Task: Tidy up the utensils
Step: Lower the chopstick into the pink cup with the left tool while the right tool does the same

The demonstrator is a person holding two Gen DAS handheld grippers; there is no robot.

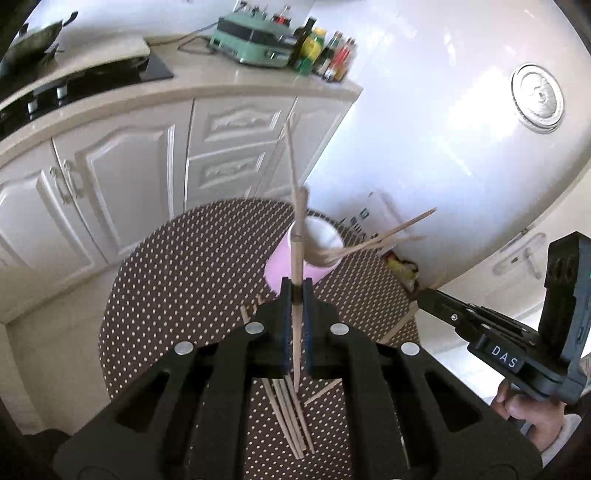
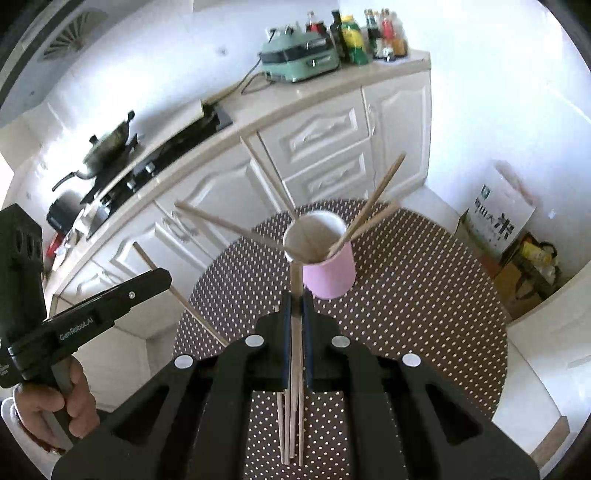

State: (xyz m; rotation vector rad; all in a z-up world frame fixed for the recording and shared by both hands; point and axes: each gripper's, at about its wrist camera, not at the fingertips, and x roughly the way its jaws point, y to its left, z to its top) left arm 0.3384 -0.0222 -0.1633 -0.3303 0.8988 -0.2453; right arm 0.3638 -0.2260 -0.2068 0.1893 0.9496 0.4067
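A pink cup (image 1: 295,266) (image 2: 328,266) stands on a brown dotted round table (image 1: 192,266) (image 2: 424,295) with several wooden chopsticks leaning in it. My left gripper (image 1: 296,286) is shut on one chopstick (image 1: 298,229) that points up over the cup's near rim. My right gripper (image 2: 296,295) is shut on a chopstick (image 2: 295,277) just before the cup. Loose chopsticks (image 1: 288,417) (image 2: 291,424) lie on the table under each gripper. Each gripper shows in the other's view, the right gripper (image 1: 421,295) at the right and the left gripper (image 2: 162,277) at the left.
White kitchen cabinets (image 1: 122,184) (image 2: 325,140) stand behind the table, with a green appliance (image 1: 251,38) (image 2: 299,59) and bottles (image 1: 325,51) (image 2: 369,33) on the counter. A stove with pans (image 2: 110,147) is at left. A rice bag (image 2: 498,210) and boxes sit on the floor at right.
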